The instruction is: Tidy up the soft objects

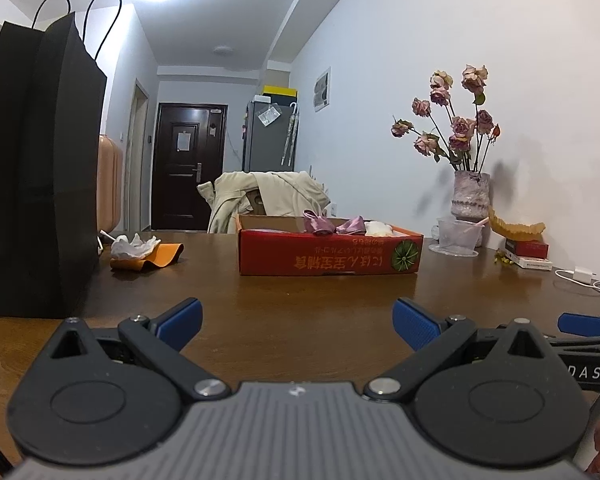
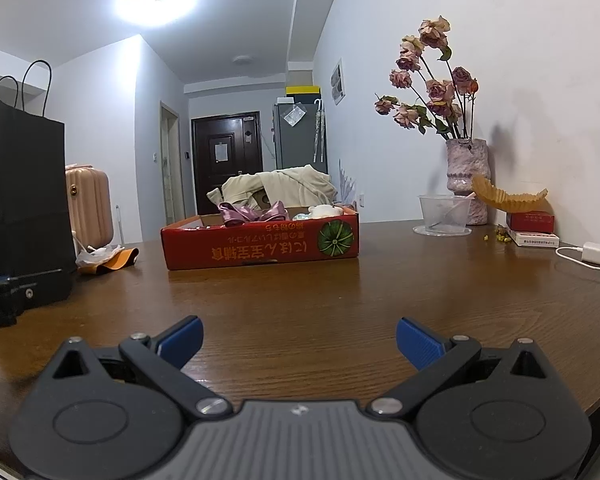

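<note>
Both wide open and empty, left tool and right tool low over the bench, facing the red cardboard tray holding purple satin bow and white plush, apparently gathered there for tidiness.

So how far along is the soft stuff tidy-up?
Done: a purple satin bow and a white soft item lie in the red box. In hand: nothing; left gripper and right gripper have open jaws. Left: possibly the orange cloth beside the black bag.
</note>
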Motion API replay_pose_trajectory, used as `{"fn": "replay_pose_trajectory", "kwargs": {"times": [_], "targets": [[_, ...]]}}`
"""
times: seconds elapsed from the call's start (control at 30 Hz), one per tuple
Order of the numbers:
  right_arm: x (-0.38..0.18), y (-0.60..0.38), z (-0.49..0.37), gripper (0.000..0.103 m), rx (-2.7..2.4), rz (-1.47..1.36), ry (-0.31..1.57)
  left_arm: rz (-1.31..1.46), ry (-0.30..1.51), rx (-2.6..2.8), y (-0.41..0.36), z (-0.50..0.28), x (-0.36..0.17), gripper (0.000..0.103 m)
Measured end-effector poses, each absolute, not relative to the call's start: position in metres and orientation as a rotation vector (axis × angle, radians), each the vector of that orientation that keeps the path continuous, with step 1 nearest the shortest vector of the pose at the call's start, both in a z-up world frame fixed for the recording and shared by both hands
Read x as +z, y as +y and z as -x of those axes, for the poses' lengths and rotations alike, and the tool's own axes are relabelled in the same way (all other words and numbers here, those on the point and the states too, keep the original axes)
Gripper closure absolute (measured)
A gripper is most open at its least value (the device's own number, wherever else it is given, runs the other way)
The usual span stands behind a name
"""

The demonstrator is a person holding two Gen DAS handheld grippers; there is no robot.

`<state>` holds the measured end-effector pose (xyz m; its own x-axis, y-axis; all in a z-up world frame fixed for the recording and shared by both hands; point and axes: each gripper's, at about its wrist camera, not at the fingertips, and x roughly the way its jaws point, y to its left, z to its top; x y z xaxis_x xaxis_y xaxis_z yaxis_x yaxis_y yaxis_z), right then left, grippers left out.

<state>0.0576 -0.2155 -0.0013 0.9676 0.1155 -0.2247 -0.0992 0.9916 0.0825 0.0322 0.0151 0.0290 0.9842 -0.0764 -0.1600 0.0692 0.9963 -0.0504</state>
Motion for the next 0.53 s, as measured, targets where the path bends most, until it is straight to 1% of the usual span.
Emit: {"fn": "replay_pose_trajectory", "kwargs": {"times": [0.53], "targets": [[-0.0027,-0.2153,-0.0588,0.0,0.102,-0.079,0.218,0.05,0.155,-0.086,0.0185,-0.035,0.0287,0.0]]}}
